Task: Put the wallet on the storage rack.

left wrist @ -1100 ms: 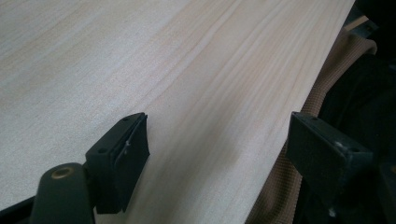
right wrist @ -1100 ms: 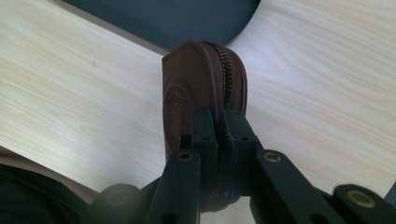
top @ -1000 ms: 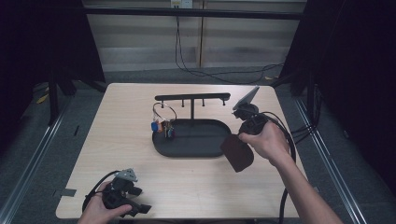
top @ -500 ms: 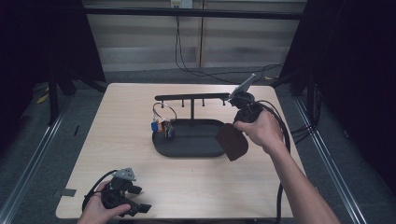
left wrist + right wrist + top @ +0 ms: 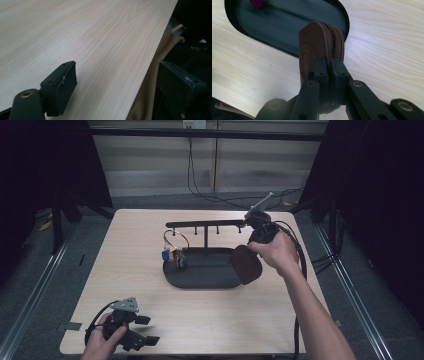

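Above the tray (image 5: 172, 275), I am keeping the right gripper (image 5: 329, 67) clamped squarely on the brown pouch (image 5: 317, 50); left gripper (image 5: 112, 85) is resting open on the table (image 5: 75, 30)

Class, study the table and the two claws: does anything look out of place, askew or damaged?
Nothing looks damaged or spilled. The right claw holds the brown zip pouch edge-up above the black tray's right end; keys hang from the rack. The left claw idles, open.

No text, label, brand or number can be read anywhere. The brown pouch (image 5: 317, 47) bears an embossed round stamp on its side, but its marks are too blurred to read.
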Motion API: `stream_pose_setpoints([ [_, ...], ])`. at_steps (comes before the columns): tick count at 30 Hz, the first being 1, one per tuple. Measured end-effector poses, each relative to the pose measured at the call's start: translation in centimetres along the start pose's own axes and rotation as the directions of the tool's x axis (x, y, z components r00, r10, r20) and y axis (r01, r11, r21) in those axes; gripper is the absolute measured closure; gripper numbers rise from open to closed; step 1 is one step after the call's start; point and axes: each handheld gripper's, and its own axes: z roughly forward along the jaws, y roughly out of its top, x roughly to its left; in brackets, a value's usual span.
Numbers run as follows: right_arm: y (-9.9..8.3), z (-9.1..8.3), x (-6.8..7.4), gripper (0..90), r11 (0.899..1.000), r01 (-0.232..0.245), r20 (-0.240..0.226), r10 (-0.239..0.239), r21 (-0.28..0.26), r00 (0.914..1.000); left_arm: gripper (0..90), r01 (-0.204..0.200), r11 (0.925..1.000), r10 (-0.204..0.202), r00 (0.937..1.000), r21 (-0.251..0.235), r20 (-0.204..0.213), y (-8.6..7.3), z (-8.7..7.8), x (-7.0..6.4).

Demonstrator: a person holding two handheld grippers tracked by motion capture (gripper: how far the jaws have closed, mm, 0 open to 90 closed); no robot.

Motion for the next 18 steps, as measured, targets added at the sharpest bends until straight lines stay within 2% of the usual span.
stream_pose_setpoints([
  [2,0.2,0.1,-0.2,84.3,1.0,-0.008,-0.006,0.008,-0.007,1.0,16.6,-0.003,1.0,0.003,0.9999,-0.001,-0.015,0.0,0.0,0.0],
  [7,0.7,0.6,-0.4,84.3,1.0,-0.011,-0.007,0.011,-0.015,0.9999,16.6,-0.021,0.9997,0.02,0.9998,-0.015,-0.007,0.0,0.0,-0.1],
  [11,1.3,1.2,-0.7,84.3,0.999,-0.024,-0.015,0.023,-0.027,0.9996,16.6,-0.013,0.9997,0.013,0.9998,-0.022,-0.012,0.0,0.0,0.0],
  [15,1.9,2.0,-1.1,84.3,0.998,-0.045,-0.037,0.043,-0.032,0.9984,16.6,-0.014,0.9998,0.014,0.9998,-0.017,-0.013,0.1,0.0,0.1],
  [18,2.1,2.7,-1.6,84.3,0.996,-0.074,-0.073,0.07,-0.047,0.9948,16.6,-0.014,0.9997,0.014,0.9998,-0.019,-0.012,0.1,0.0,0.1],
])
